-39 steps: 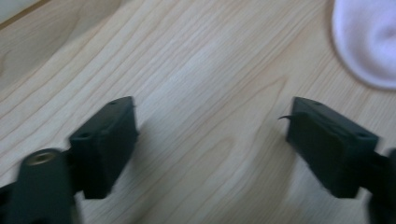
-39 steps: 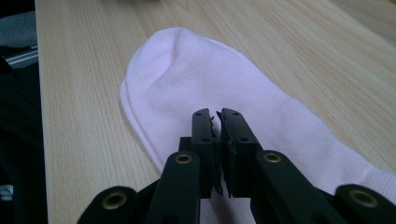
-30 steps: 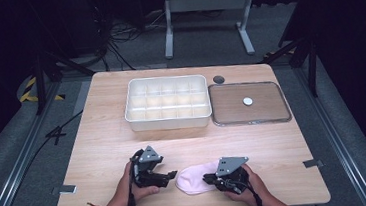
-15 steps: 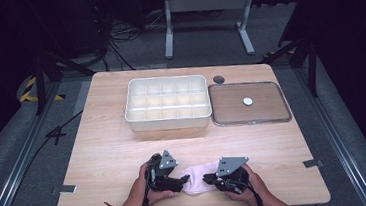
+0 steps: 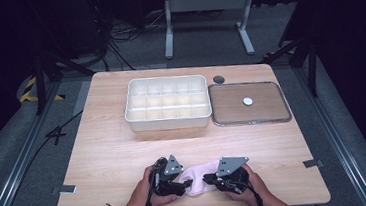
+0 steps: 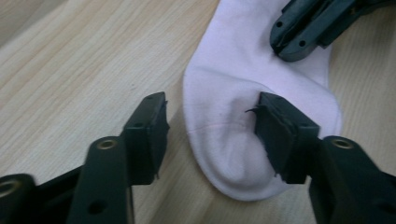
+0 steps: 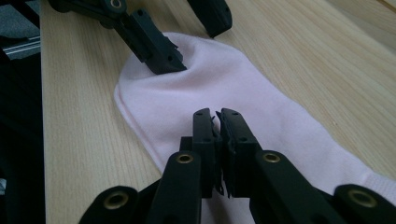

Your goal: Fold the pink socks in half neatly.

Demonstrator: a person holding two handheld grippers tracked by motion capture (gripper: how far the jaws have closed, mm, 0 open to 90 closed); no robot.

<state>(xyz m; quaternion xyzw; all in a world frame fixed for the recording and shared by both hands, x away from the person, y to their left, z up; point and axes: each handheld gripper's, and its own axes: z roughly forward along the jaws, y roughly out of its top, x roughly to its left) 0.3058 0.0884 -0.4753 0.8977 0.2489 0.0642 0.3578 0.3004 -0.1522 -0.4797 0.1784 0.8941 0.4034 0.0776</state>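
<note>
Pale wood forms the table (image 5: pixel 104 140), at whose near edge a pink sock (image 5: pixel 196 179) is laid flat between the two grippers. At the left, the left gripper (image 5: pixel 184 185) is held with its jaws apart, set astride the rounded toe end of the sock (image 6: pixel 252 140); one pad rests on the fabric while the other stands over bare wood just beside it. At the right, the right gripper (image 5: pixel 209 179) is seen with its jaws brought together on the middle of the sock (image 7: pixel 196 107), apparently pinching a small fold of cloth, though the fabric between the pads is largely hidden. The step in hand is judged to be the securing of both ends of the sock, perhaps for folding or lifting. The next move would call for the left jaws to be closed on the toe so that the cloth is gripped, not pushed. The sock appears thin, soft and limp, with a faint seam across the toe. Farther off, a white compartment tray (image 5: pixel 167 103) and, to its right, a flat lid (image 5: pixel 249 103) are left untouched.
</note>
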